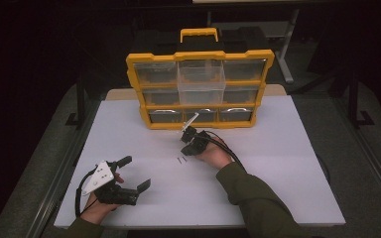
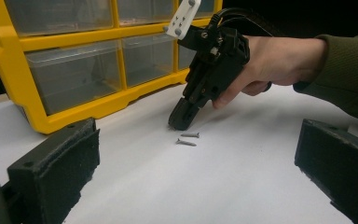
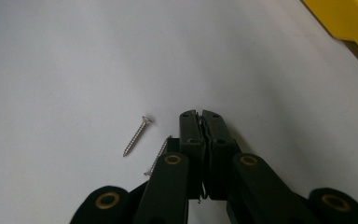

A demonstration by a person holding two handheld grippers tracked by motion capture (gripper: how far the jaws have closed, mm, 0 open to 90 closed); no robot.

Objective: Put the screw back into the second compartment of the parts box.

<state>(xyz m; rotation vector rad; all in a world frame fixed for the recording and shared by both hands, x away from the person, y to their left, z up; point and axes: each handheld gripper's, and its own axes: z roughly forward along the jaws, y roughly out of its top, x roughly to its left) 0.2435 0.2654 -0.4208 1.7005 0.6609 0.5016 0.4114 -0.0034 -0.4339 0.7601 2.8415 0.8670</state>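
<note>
Two small silver screws (image 1: 180, 159) lie side by side on the white table (image 1: 278, 163), in front of the yellow organizer. My right gripper (image 1: 184, 150) points down at the table just behind them, its jaws shut together; whether anything is pinched between them I cannot tell. In the right gripper view the closed tips (image 3: 200, 114) stand beside one screw (image 3: 137, 136), and a second screw (image 3: 158, 154) lies partly under the left jaw. My left gripper (image 1: 138, 172) rests near the front left with its jaws wide open and nothing between them. The left gripper view faces the right gripper (image 2: 181, 122) and the screws (image 2: 189, 138).
A yellow organizer (image 1: 201, 55) with clear drawers stands upright at the back of the table; its top middle drawer (image 1: 201, 79) is pulled out. Its frame (image 2: 98, 105) shows close in the left gripper view, and a corner (image 3: 349, 18) shows in the right gripper view.
</note>
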